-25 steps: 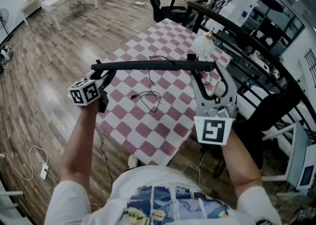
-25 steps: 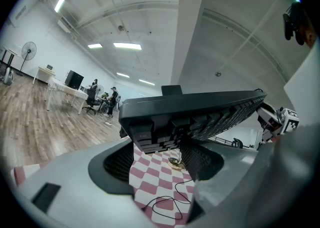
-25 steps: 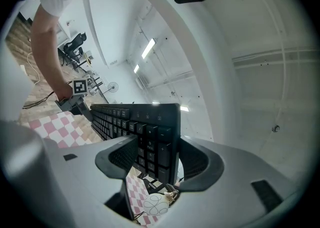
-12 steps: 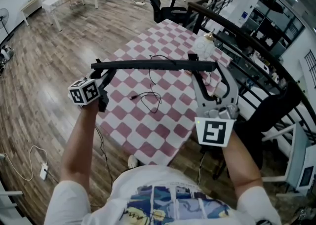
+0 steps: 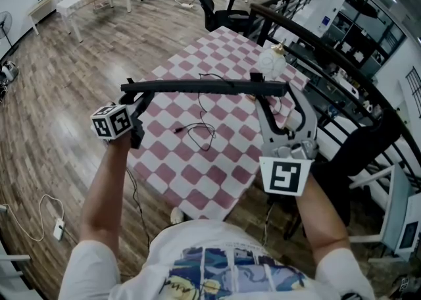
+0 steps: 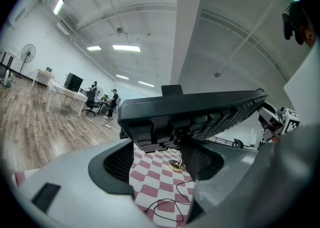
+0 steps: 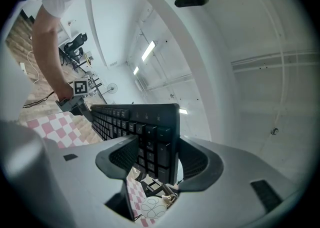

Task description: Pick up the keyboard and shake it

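Clamped at its short ends by the left gripper point(image 5: 136, 95) and right gripper point(image 5: 268, 93), held level well above the red-and-white checked desk point(image 5: 217, 167) — a long, slim black plastic keyboard point(image 5: 204, 87), probably light and stiff yet smooth-edged, best gripped firmly at both ends.

Head view steeply down; both gripper views close along jaws, seemingly upward, keyboard point(image 5: 204, 87) shared.
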A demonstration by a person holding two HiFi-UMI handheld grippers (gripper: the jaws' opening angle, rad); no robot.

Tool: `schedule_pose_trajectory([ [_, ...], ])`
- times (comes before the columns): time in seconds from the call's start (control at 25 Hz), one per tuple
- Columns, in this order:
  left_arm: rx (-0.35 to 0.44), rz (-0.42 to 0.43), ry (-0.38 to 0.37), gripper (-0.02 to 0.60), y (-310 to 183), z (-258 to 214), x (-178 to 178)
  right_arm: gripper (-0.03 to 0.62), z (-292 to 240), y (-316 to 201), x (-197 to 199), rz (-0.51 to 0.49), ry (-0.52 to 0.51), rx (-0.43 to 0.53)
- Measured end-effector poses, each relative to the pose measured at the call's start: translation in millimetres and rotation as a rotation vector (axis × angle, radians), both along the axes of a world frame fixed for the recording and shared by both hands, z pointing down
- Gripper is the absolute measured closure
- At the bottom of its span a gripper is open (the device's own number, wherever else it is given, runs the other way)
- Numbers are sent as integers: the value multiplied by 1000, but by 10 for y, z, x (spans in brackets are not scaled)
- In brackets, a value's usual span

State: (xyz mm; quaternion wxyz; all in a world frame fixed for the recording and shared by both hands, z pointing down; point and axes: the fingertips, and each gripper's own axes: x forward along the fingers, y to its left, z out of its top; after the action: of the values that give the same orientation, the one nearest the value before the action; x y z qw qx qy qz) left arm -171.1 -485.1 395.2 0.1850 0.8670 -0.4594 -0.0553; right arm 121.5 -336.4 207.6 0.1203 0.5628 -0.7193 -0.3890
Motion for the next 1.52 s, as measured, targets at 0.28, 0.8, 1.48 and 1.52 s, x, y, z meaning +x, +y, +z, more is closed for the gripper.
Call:
schedule_pose_trajectory([
  [0.28,-4,0,-1,302,-7,4,19,352,40,-17,53,21,-6,-23],
  [0.8,-7,-5,-5,302,9,13,26,361,69,-24,97,25,-18,-39],
  [1.48,-5,-6,-24,302,109,-15,36,364,92,36,165,30,-31,-61],
  [1.52,-4,-6,-24,302,104,-7,33,364,104,29,163,29,-30,-62],
])
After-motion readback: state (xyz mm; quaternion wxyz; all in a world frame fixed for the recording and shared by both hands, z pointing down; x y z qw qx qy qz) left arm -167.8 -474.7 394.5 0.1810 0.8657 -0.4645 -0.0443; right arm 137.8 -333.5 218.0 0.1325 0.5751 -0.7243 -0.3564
